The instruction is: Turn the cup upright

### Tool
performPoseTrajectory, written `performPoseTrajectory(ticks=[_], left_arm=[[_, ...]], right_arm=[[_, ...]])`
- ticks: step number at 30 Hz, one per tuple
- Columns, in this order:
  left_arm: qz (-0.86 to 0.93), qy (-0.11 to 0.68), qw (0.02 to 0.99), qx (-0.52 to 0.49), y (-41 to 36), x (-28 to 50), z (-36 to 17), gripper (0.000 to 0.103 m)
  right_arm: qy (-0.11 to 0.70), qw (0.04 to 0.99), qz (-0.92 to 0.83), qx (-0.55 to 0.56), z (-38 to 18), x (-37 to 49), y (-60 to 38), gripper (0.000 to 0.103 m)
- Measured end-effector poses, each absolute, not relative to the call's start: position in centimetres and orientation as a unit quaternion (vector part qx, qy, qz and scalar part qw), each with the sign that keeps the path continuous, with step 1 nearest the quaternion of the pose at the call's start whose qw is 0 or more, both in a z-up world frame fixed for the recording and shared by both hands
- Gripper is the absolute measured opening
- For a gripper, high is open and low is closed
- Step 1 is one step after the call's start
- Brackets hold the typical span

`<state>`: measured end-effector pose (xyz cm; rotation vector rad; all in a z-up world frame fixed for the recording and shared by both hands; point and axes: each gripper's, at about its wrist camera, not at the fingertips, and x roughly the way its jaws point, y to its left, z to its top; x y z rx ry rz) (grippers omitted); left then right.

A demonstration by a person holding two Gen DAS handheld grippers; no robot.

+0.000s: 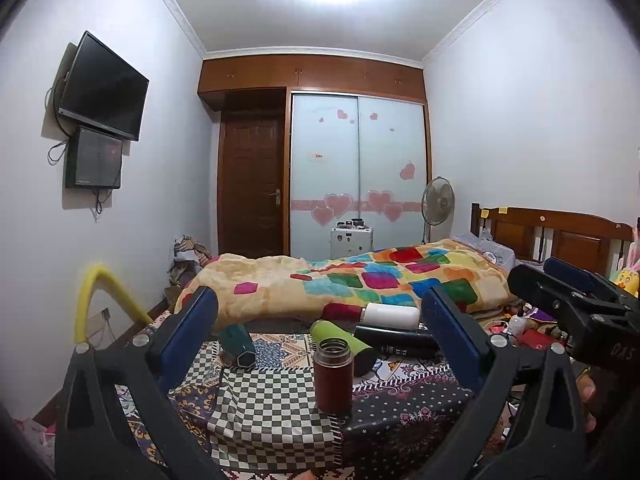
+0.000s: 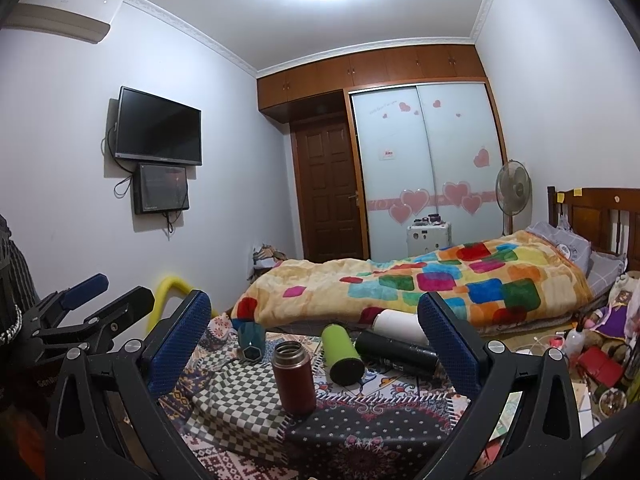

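A dark red cup (image 1: 333,374) stands upright with its mouth open on the patterned cloth (image 1: 256,408); it also shows in the right wrist view (image 2: 294,376). Behind it lie a teal cup (image 1: 237,345) (image 2: 252,341), a green cup (image 1: 344,345) (image 2: 342,354), a black flask (image 1: 394,340) (image 2: 394,352) and a white cup (image 1: 390,315) (image 2: 400,325), all on their sides. My left gripper (image 1: 320,334) is open and empty, its fingers either side of the red cup, short of it. My right gripper (image 2: 314,334) is open and empty too.
A bed with a colourful blanket (image 1: 360,280) lies right behind the cups. A yellow padded rail (image 1: 94,292) stands at the left. Clutter and a red case (image 2: 600,364) lie at the right. The right gripper shows at the right edge of the left wrist view (image 1: 568,300).
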<state>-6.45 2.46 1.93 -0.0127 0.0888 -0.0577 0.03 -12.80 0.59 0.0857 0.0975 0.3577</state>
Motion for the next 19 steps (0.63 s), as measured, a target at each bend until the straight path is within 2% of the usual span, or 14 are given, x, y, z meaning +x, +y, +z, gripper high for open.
performPoseTrajectory(ticks=[19], left_arm=[[-0.028,0.049,0.998,-0.005,2.20,-5.95,1.64,0.103]], right_arm=[[0.055,0.982,0.176,0.042,0.65,0.53,-12.71,0.103]])
